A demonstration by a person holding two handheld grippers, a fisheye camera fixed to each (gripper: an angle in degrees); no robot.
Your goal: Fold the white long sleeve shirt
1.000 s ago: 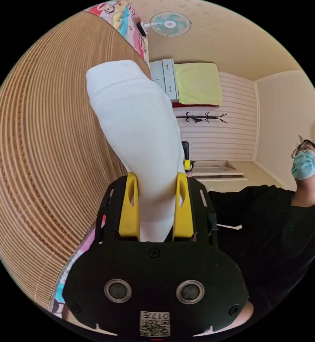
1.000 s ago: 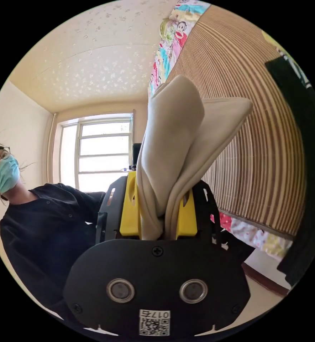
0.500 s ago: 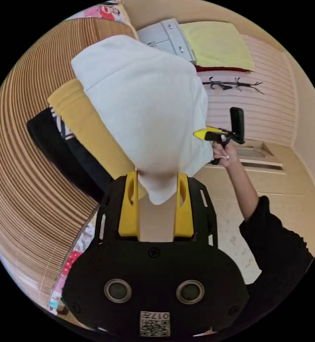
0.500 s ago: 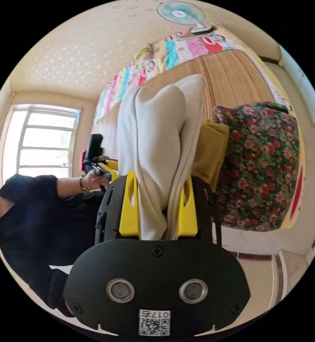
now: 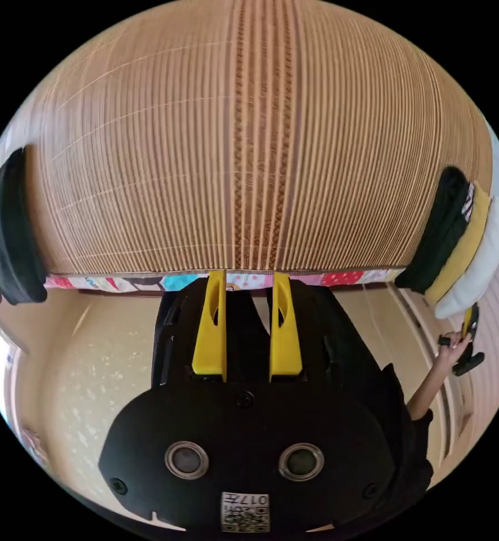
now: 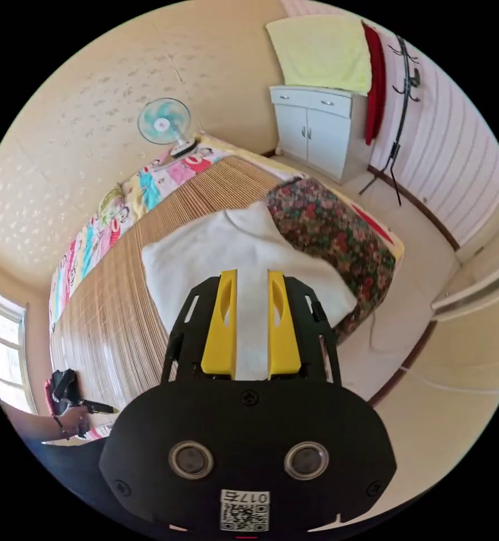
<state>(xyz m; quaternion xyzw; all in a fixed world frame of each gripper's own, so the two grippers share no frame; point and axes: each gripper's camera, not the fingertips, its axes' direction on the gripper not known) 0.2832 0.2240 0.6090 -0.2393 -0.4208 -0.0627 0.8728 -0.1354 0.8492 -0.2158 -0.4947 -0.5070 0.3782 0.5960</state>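
Your left gripper (image 5: 248, 327), a second ago pinching the white long sleeve shirt (image 6: 232, 253), is now hanging spread and empty over the mat (image 5: 249, 141); your right gripper (image 6: 252, 324) is likewise spread, having released. The shirt is lying folded atop the stack; the fold is looking finished.

A bed (image 6: 119, 315) is covered by a striped bamboo mat (image 5: 249, 141) over a cartoon-print sheet (image 6: 148, 189). On the mat a folded white shirt (image 6: 204, 253) is laid — a floral bundle (image 6: 328, 236) is seen touching it.
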